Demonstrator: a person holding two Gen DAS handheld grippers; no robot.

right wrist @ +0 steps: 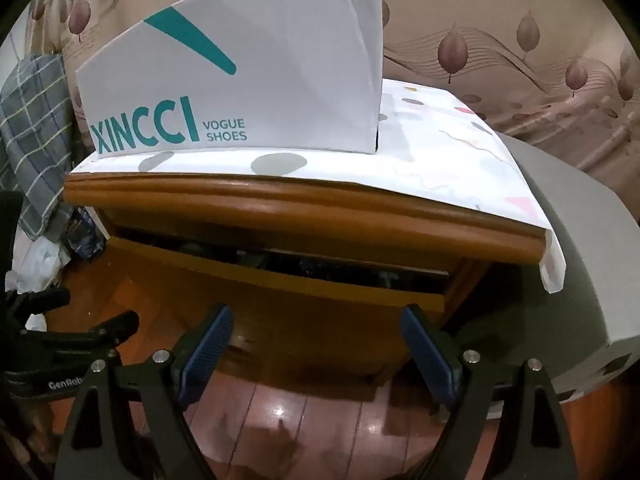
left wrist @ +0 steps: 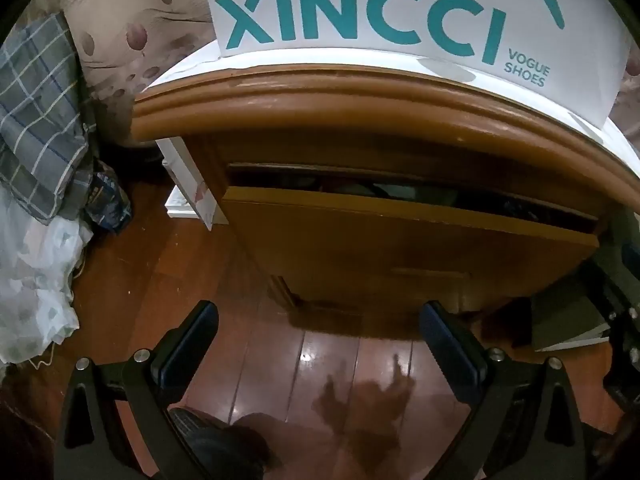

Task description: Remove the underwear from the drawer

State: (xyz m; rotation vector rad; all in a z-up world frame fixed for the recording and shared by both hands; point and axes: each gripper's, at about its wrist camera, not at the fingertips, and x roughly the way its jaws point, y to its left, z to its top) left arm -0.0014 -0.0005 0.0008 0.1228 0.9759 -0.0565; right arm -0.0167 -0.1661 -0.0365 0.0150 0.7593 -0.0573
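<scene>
While both claws gape empty, left claw [left wrist: 320,344], right claw [right wrist: 316,344], drawer [left wrist: 400,236] ajar, grey bed edge [right wrist: 580,280] right view only.

We see the left hand-held gripper [left wrist: 318,344] as two black angular arms with triangular cut-outs, round silver screws [left wrist: 141,355] at the pivots and dark blue ribbed pads [left wrist: 452,344] on the fingers. Our right hand-held gripper [right wrist: 316,350] has the same black frame, silver screws and brighter blue ribbed pads [right wrist: 206,354]. In the right wrist view, a black strap [right wrist: 60,384] at the left edge carries white lettering reading "GenRob".
</scene>
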